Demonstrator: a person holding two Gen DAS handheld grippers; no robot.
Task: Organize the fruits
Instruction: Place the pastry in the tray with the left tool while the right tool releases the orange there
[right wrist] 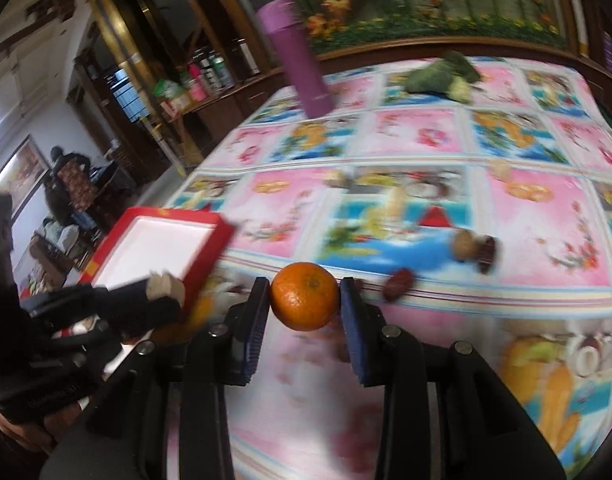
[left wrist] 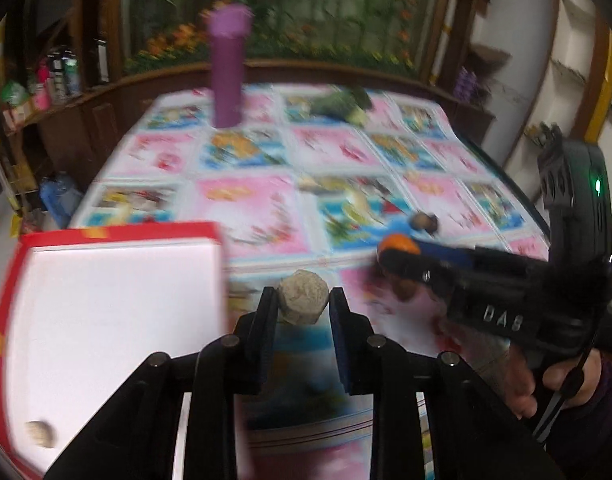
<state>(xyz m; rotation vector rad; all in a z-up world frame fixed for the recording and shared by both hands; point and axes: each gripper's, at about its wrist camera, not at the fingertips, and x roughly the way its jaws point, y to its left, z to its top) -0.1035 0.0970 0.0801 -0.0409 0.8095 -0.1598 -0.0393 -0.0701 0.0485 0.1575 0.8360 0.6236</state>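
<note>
Left hand-held gripper (left wrist: 302,308): clamps a pale walnut (left wrist: 303,297).
Right hand-held gripper (right wrist: 305,300): grips an orange (right wrist: 305,296).
Done: one nut (left wrist: 41,434) in red box (left wrist: 9,288).
Left: dates (right wrist: 398,279), walnut on tabletop (right wrist: 538,240).

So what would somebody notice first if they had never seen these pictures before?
Probably the bright round orange tangerine, pinched between the right gripper near the front of the flowery pink and blue tablecloth. Next, the lumpy beige walnut squeezed in the left gripper, beside the red box with a white inside at the table's left edge. A tall purple bottle stands at the far side.
</note>
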